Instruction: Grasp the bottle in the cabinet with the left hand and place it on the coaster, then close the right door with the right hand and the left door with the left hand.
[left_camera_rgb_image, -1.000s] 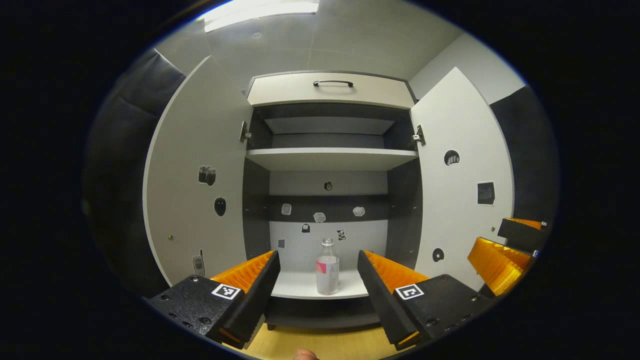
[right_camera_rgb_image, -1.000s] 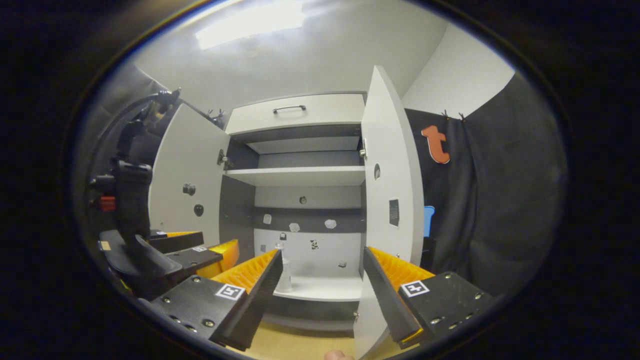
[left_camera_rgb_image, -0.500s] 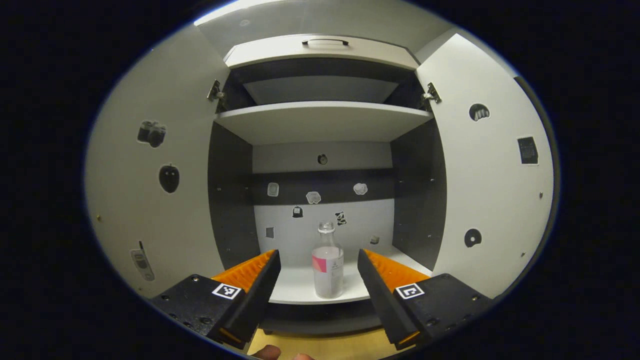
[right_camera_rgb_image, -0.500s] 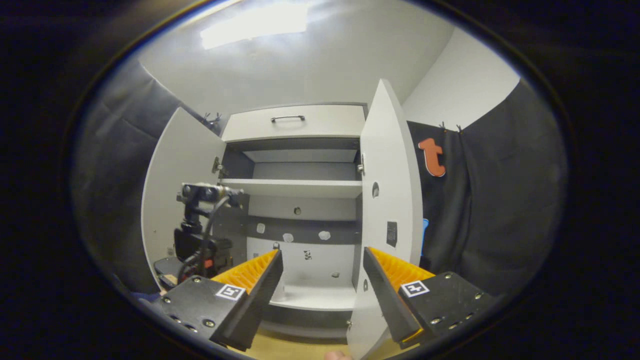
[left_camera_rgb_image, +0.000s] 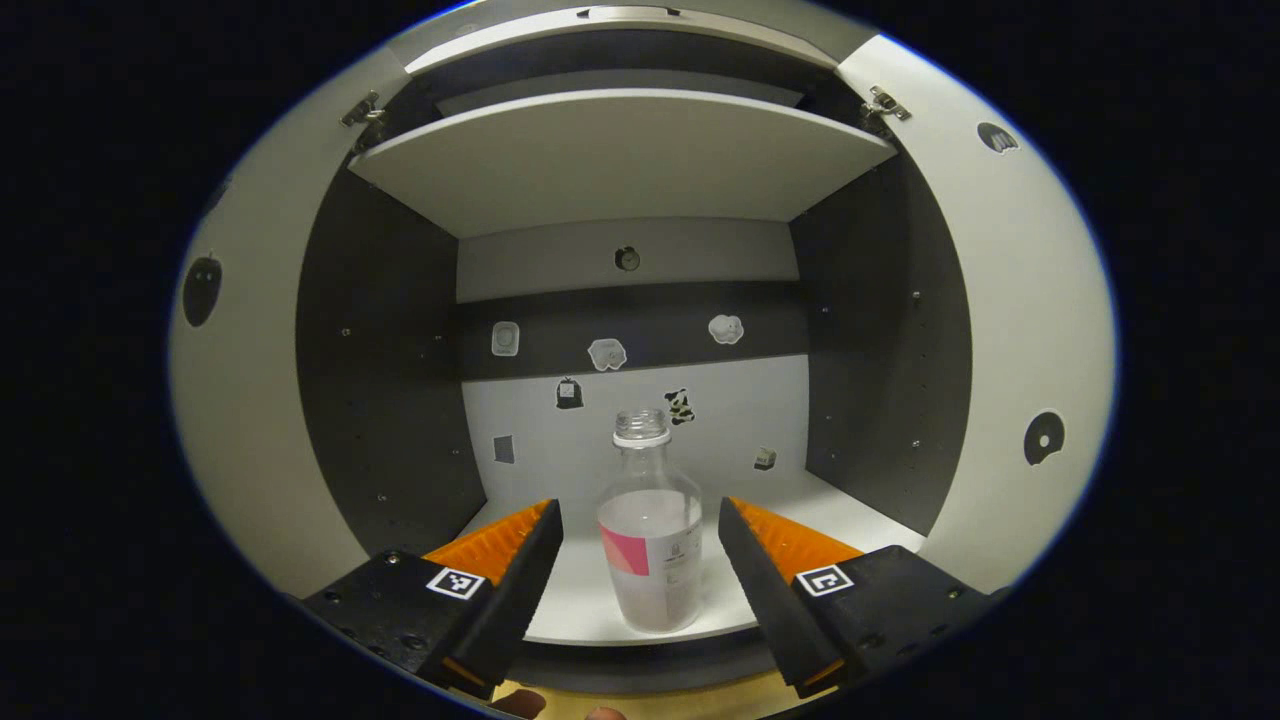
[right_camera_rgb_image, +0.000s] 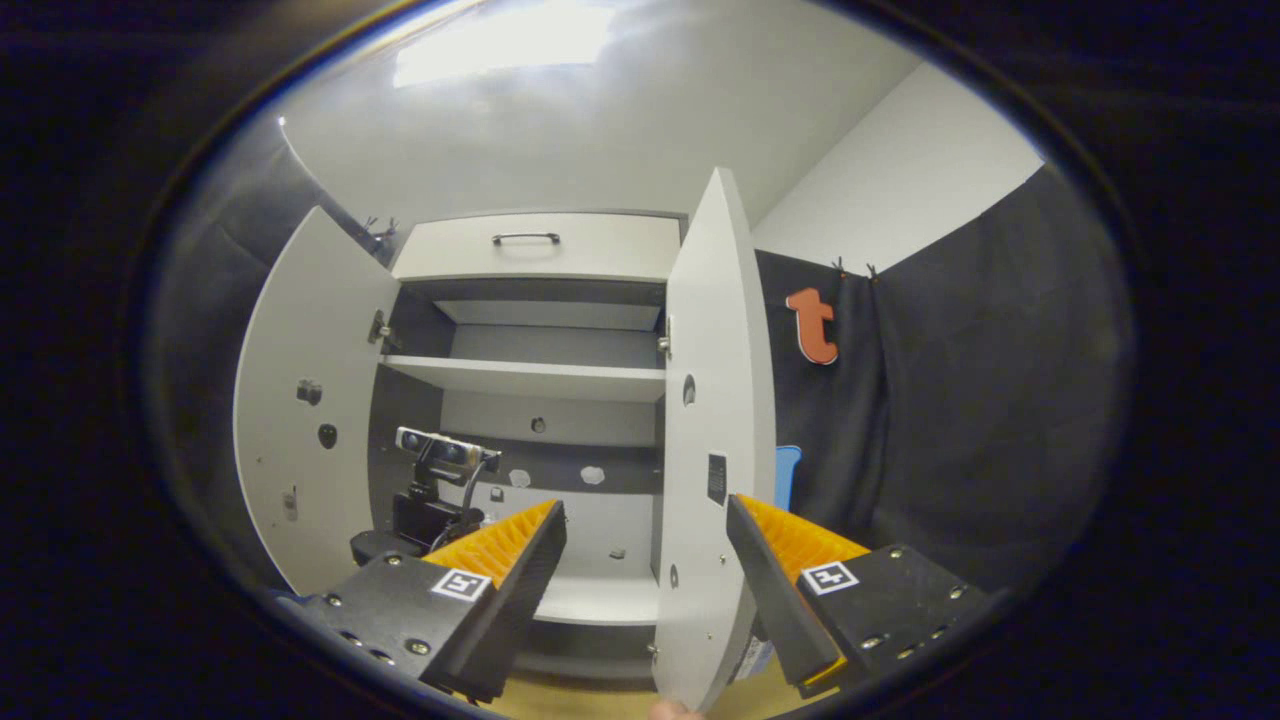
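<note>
The clear, uncapped plastic bottle with a pink label (left_camera_rgb_image: 651, 545) stands ahead between the left gripper (left_camera_rgb_image: 638, 535)'s open jaws, likely light, smooth, squeezable; best gripped mid-body.

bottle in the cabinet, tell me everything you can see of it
The bottle is clear, glass or plastic by its look, with a round body, narrow threaded neck, white collar ring and no cap. A pale label with a pink patch wraps its body. It stands upright near the front edge of the lower white shelf, between the open jaws of the left gripper, which do not touch it.
</note>
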